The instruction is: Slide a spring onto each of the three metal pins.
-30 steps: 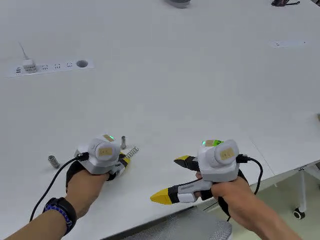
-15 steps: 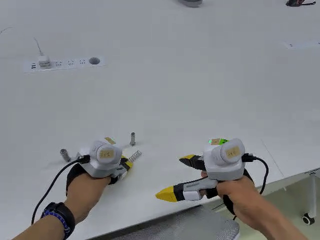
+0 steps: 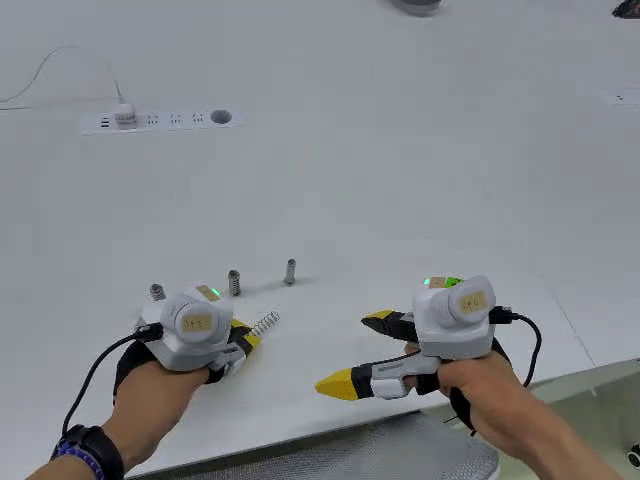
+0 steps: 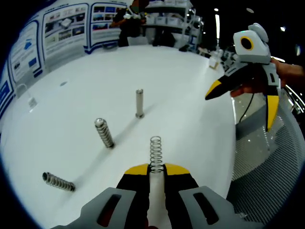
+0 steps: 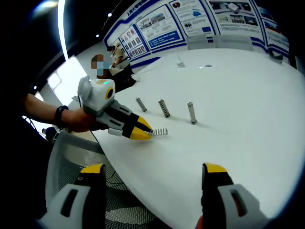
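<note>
Left tool [image 4: 156,168] clamped on spring [image 4: 155,150] (long axis straight out ahead), right tool [image 5: 152,168] spread apart

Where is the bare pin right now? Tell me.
In the head view the bare pin stands rightmost of the three, beside a spring-covered pin, just beyond the spring in the left gripper.

The head view looks steeply down from the tabletop's [image 3: 400,180] near edge. The left gripper view and right gripper view sit low and close, angled towards each other; all share the pins [image 3: 234,283].
</note>
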Demonstrator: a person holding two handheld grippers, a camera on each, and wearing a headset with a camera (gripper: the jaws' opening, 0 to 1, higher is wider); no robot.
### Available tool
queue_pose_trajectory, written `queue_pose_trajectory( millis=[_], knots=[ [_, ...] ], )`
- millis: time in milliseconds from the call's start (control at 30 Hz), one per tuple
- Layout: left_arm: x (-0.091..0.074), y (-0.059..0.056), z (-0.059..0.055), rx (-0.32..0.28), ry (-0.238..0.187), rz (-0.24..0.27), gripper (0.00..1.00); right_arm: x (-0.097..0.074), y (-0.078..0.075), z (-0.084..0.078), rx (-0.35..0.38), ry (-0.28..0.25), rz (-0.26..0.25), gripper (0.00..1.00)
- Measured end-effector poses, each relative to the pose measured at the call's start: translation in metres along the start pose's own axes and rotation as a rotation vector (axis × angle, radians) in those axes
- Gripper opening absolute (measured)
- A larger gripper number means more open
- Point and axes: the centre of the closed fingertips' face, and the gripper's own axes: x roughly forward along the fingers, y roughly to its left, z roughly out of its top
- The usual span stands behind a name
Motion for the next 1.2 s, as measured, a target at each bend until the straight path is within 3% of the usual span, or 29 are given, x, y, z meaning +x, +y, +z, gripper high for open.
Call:
queue_pose_trajectory(
  millis=[333,733,933,1200],
  knots=[
    [-0.029,0.012,-0.014,-0.025,-0.007,0.026,0.1,0.009,0.009,-0.001,-0.003,0.013,0.034,0.83],
    [-0.057,0.011,-0.005,-0.038,-0.059,0.04,0.1,0.022,0.02,0.012,0.011,0.004,0.086,0.79],
    [-0.07,0.011,-0.006,-0.02,-0.067,0.039,0.1,0.029,0.028,0.026,0.033,-0.034,0.121,0.76],
    [-0.087,0.012,-0.007,-0.017,-0.08,0.037,0.1,0.039,0.037,0.036,0.034,-0.038,0.162,0.69]
  ],
)
